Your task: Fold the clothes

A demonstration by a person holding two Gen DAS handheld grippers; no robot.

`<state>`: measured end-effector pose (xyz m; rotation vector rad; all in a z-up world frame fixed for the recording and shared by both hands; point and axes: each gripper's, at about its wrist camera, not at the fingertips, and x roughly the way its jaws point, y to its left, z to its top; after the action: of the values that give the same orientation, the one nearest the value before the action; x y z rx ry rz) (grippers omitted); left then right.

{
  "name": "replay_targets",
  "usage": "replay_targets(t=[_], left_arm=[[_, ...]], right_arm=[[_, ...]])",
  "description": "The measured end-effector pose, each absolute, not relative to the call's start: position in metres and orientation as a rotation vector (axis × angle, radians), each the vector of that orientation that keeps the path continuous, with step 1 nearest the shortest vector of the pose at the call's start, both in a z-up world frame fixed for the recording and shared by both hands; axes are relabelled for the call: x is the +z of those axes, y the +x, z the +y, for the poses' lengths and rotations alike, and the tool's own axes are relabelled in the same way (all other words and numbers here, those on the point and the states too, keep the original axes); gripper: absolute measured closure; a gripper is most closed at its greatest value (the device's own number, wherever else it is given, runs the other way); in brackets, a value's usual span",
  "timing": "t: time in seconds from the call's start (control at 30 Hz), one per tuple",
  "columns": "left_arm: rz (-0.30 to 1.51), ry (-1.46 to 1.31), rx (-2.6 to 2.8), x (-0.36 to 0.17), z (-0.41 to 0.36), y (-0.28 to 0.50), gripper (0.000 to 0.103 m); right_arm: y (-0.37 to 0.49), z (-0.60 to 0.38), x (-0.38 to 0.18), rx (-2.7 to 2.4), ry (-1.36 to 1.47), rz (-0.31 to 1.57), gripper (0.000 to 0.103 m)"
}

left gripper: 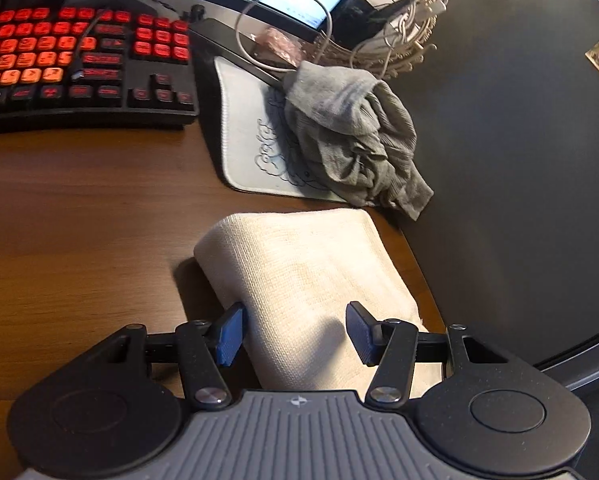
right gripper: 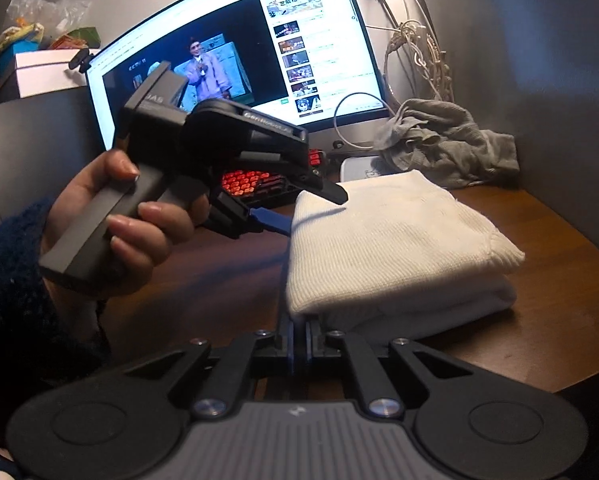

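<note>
The folded white garment (left gripper: 299, 280) lies on the wooden counter (left gripper: 79, 220), near the counter's right edge, and serves as the reference point below.

Left gripper (left gripper: 295, 334): fingers (left gripper: 229, 336) spread wide, one blue pad on each side of the near end of the white garment. In the right wrist view the left gripper (right gripper: 319, 208) is seen at the garment's left edge, upper finger over the top fold and the blue lower finger (right gripper: 271, 218) at the side; whether the pads actually touch the fabric cannot be confirmed from either view. A hand (right gripper: 131, 216) in a dark blue knit sleeve (right gripper: 11, 280) grips its handle.

Right gripper (right gripper: 301, 344): fingers pressed together, closed at the near left corner of the white garment (right gripper: 391, 248), where the fold edge meets them. The cloth appears pinched between them, though the contact point is partly hidden.

Beyond the white garment, a crumpled grey garment (left gripper: 355, 136) lies unfolded, partly on a pale mouse pad (left gripper: 247, 140) and close to the wall. Left of the garment and farther back sits a keyboard (left gripper: 79, 56) with red-lit keys. Behind it stands a lit monitor (right gripper: 235, 52). A white cable (left gripper: 283, 32) loops behind the grey garment (right gripper: 443, 140), with a bundle of cords at the wall.
</note>
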<state>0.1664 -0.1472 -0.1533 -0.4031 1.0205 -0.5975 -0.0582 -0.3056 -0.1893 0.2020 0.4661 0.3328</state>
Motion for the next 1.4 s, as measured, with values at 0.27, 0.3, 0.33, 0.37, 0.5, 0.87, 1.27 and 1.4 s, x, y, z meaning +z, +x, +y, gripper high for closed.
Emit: replay_targets(t=[0.27, 0.3, 0.33, 0.37, 0.5, 0.87, 1.27, 1.4], left_arm=[[1.029, -0.386, -0.633, -0.155, -0.185, 0.172, 0.05], [1.029, -0.38, -0.637, -0.155, -0.191, 0.172, 0.05], [1.029, -0.373, -0.64, -0.154, -0.198, 0.172, 0.05], [1.028, -0.369, -0.644, -0.154, -0.205, 0.173, 0.05], [1.032, -0.354, -0.662, -0.153, -0.23, 0.176, 0.05], [1.029, -0.33, -0.661, -0.148, -0.261, 0.182, 0.05], [1.023, -0.308, -0.671, -0.146, -0.28, 0.179, 0.047], [1.023, -0.308, -0.672, -0.147, -0.279, 0.179, 0.046]], right_arm=[[-0.059, -0.327, -0.19, 0.266, 0.212, 0.464, 0.099], [-0.059, -0.331, -0.19, 0.256, 0.214, 0.464, 0.099], [-0.06, -0.334, -0.19, 0.246, 0.216, 0.463, 0.099], [-0.059, -0.339, -0.189, 0.236, 0.217, 0.461, 0.098], [-0.059, -0.352, -0.19, 0.219, 0.225, 0.459, 0.098], [-0.055, -0.379, -0.192, 0.211, 0.251, 0.454, 0.098], [-0.052, -0.41, -0.194, 0.187, 0.29, 0.448, 0.098], [-0.056, -0.413, -0.194, 0.178, 0.294, 0.448, 0.098]])
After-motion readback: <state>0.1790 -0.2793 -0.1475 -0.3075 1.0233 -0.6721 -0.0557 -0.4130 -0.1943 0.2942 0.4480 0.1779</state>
